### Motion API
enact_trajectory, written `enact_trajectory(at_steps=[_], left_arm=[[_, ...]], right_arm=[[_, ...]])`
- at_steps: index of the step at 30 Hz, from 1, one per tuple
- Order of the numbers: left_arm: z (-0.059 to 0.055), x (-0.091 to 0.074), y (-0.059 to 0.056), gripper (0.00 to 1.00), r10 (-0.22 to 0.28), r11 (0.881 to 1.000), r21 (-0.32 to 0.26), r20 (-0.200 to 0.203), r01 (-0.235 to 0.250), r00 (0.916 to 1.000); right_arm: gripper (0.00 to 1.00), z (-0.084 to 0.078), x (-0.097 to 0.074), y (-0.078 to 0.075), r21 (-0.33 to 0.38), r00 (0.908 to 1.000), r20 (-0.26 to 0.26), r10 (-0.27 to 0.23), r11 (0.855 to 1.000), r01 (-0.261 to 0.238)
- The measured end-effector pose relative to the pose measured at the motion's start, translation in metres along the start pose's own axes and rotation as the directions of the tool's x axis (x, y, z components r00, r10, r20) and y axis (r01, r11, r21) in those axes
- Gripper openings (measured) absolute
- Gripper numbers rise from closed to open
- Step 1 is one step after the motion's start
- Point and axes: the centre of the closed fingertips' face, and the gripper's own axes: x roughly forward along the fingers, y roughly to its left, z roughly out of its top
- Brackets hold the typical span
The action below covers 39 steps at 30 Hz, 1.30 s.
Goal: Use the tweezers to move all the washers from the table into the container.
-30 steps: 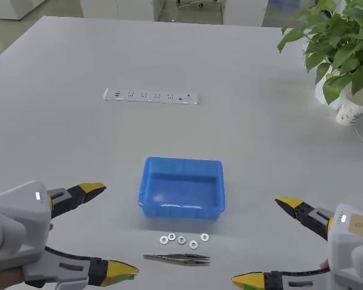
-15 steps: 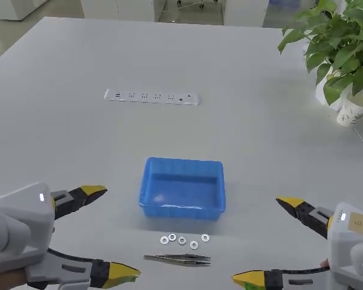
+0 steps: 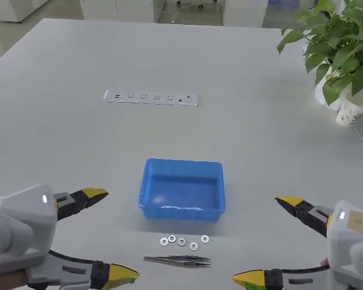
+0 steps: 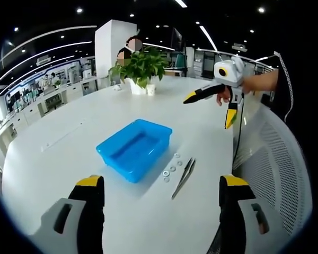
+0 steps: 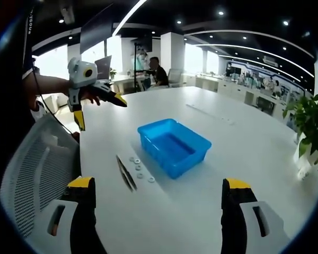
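Note:
A blue container (image 3: 183, 163) stands on the white table, with nothing visible inside it. Just in front of it lie several small metal washers (image 3: 183, 241) in a row, and steel tweezers (image 3: 176, 259) lie nearer to me. My left gripper (image 3: 118, 234) hangs open to the left of them, holding nothing. My right gripper (image 3: 257, 239) is open to the right, also with nothing in it. The left gripper view has the container (image 4: 116, 161), washers (image 4: 172, 168) and tweezers (image 4: 183, 177) ahead of its jaws. The right gripper view has the container (image 5: 164, 153), washers (image 5: 139, 168) and tweezers (image 5: 125, 172).
A white power strip (image 3: 151, 97) lies farther back on the table. A potted plant (image 3: 336, 42) and a paper cup (image 3: 353, 110) stand at the far right. A mesh chair (image 5: 26, 174) is at the table's near edge. People sit in the background office.
My left gripper has sunk slightly toward the near edge. The container, washers, tweezers and right gripper are as before.

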Motion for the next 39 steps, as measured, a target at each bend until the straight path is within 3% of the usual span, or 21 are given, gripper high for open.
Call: enact_trajectory(at_steps=[14,20,27,30,39], left_arm=[[-0.012,0.007,-0.006,0.76,-0.066,0.995,0.068,-0.085,0.072,0.9941],[-0.018,0.014,-0.01,0.68,-0.095,0.99,0.095,-0.119,0.106,0.9884],[-0.026,0.025,-0.018,0.54,-0.145,0.977,0.132,-0.168,0.168,0.9751],[-0.033,0.03,-0.02,0.52,-0.156,0.967,0.168,-0.209,0.192,0.9654],[-0.041,0.042,-0.02,0.39,-0.184,0.949,0.2,-0.281,0.245,0.9418]], right_arm=[[0.91,-0.005,0.011,0.002,-0.067,0.9983,-0.049,0.033,0.997,-0.037],[0.81,-0.007,0.018,0.004,-0.106,0.9964,-0.072,0.045,0.993,-0.053],[0.74,-0.012,0.026,0.01,-0.114,0.9914,-0.102,0.082,0.989,-0.093],[0.72,-0.014,0.03,0.012,-0.117,0.9894,-0.112,0.093,0.987,-0.106],[0.63,-0.017,0.04,0.02,-0.136,0.9814,-0.135,0.137,0.979,-0.155]])
